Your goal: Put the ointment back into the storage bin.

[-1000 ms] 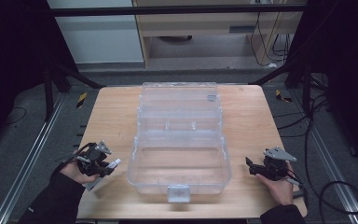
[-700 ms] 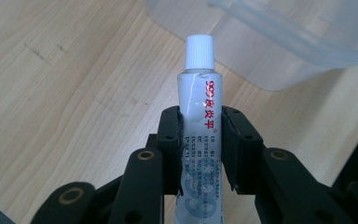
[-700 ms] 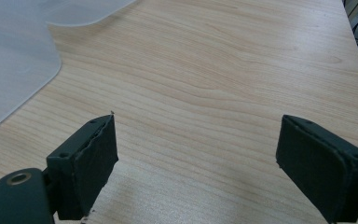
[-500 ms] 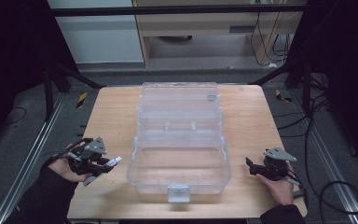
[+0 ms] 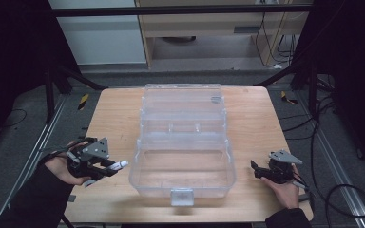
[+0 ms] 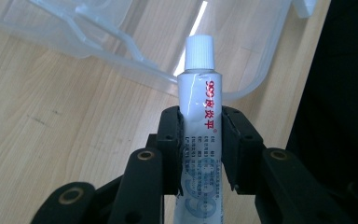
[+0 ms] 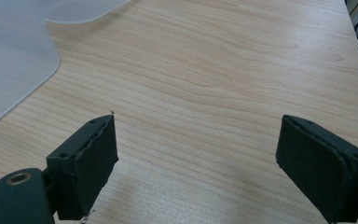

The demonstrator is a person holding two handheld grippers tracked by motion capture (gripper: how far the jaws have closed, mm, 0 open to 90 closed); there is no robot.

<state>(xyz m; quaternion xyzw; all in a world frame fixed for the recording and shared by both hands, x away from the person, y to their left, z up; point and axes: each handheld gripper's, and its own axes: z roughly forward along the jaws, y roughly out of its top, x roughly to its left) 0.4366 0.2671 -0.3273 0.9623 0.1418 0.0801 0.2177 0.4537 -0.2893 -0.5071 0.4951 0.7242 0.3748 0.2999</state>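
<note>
At the near left of the table (image 5: 114, 107), the left gripper (image 5: 105, 167) has its jaws clamped on a white tube (image 6: 199, 121) with a white screw cap, which sits off the wood, its cap pointing right toward the clear plastic box (image 5: 183, 142); the box stands open in the middle of the table, lid laid back toward the far side and the tray nearest the person holding nothing that can be made out. The step in hand looks like carrying the tube to the box; the next move would call for bringing it rightward over the near left wall, lowering it inside, and only then parting the jaws, taking care that the cap clears the rim. At the near right, the right gripper (image 5: 262, 171) rests by the box's right wall, jaws wide apart with bare wood between them. The left gripper view shows the red lettering on the tube and how the pads pinch its middle, which the high view leaves too small to read; the high view in turn gives the whole layout, both hands and the open lid; the right gripper view (image 7: 196, 154) adds a corner of the box at its upper left.
</note>
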